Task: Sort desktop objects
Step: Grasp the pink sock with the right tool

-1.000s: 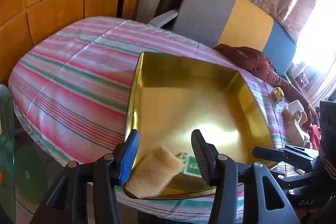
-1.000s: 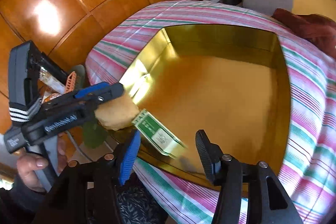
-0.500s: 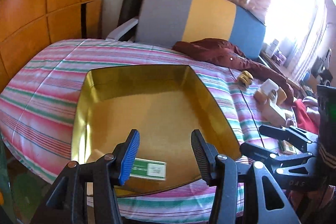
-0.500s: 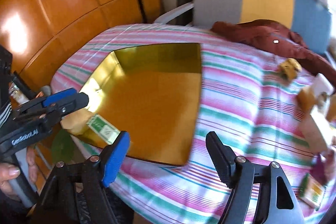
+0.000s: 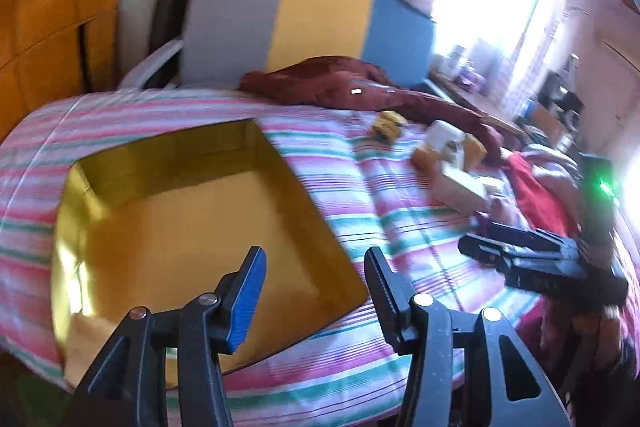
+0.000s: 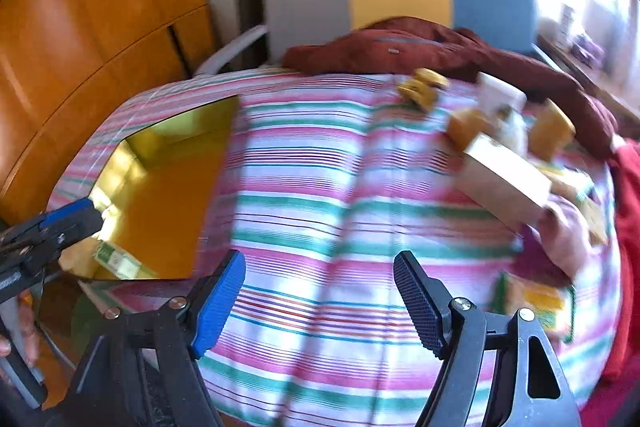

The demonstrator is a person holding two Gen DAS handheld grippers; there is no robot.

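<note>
Since the earlier frames both cameras have swung to the right: the gold tray point(image 5: 192, 211) has slid toward 9 o'clock in each view, and the pale sponge that sat between the left gripper's fingers a second ago now lies in the tray's near corner point(image 5: 86, 331).

The left gripper point(image 5: 314, 291) hangs over the tray's near right edge with its jaws apart and nothing between them. The right gripper point(image 6: 320, 303) is over the striped cloth point(image 6: 340, 195), jaws spread wide and empty.

In the right wrist view the small green-and-white box point(image 6: 116, 261) lies in the tray at 9 o'clock. The unsorted pieces sit at 2 o'clock: a tan wooden block point(image 6: 500, 183), yellow toy point(image 6: 422, 87) and a green-edged packet point(image 6: 536, 303) at 4 o'clock.
</note>
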